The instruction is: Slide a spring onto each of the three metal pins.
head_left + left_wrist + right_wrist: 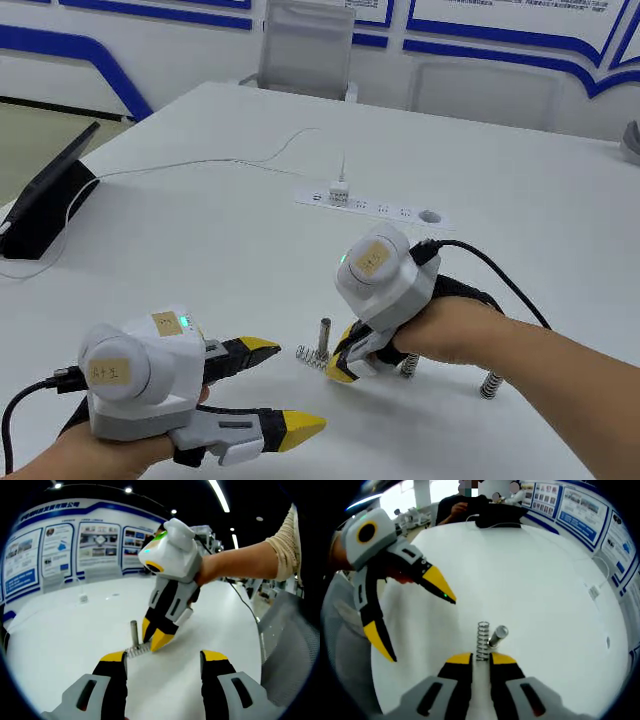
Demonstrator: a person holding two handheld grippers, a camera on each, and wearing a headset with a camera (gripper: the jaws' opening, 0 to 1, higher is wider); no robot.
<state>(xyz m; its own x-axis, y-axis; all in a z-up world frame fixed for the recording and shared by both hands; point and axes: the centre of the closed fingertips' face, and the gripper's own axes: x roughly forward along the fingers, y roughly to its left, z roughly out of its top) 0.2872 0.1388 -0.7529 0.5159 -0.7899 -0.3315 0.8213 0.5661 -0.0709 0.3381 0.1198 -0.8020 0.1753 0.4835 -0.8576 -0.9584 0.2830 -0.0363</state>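
Tip spring (pixel 482 637), pinched in right hand-held gripper (pixel 480 656), upright over adjacent pin (pixel 497 636); keep open, empty left hand-held gripper (pixel 292 385) clear.

A broad white table (pixel 200 230) is brightly and evenly lit. Toward its far edge lies a white power strip (pixel 372 206). A thin white cable (pixel 180 164) trails across to the left edge, where a black tablet (pixel 45 205) leans. A grey chair (pixel 305 50) stands beyond the far edge. The wall (pixel 180 50) behind it is white with blue stripes. The left gripper view shows posters (pixel 65 547) on the wall and strip lights (pixel 220 495) in a dark ceiling.
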